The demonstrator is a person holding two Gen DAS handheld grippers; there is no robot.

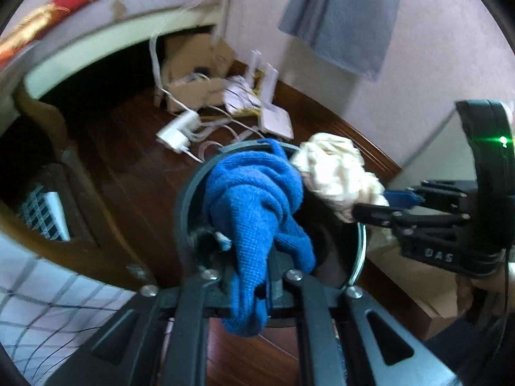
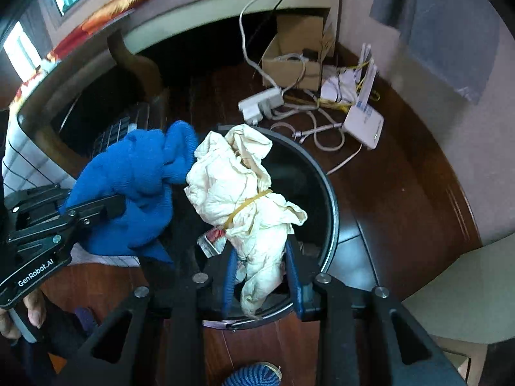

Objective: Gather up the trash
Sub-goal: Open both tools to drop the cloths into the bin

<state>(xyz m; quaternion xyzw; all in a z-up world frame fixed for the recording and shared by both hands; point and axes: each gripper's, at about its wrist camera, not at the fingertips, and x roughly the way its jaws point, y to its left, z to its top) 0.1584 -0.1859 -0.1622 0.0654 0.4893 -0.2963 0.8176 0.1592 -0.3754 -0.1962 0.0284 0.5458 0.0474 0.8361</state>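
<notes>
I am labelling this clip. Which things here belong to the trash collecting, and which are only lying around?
Job:
- blue cloth, held by left gripper
- cream cloth, held by right gripper
- black bin below both

Lying about:
- cardboard box
- power strip
- router
- cables

"GenRobot.AI" stands on the left tool (image 2: 106,207); "DAS" on the right tool (image 1: 370,207).
</notes>
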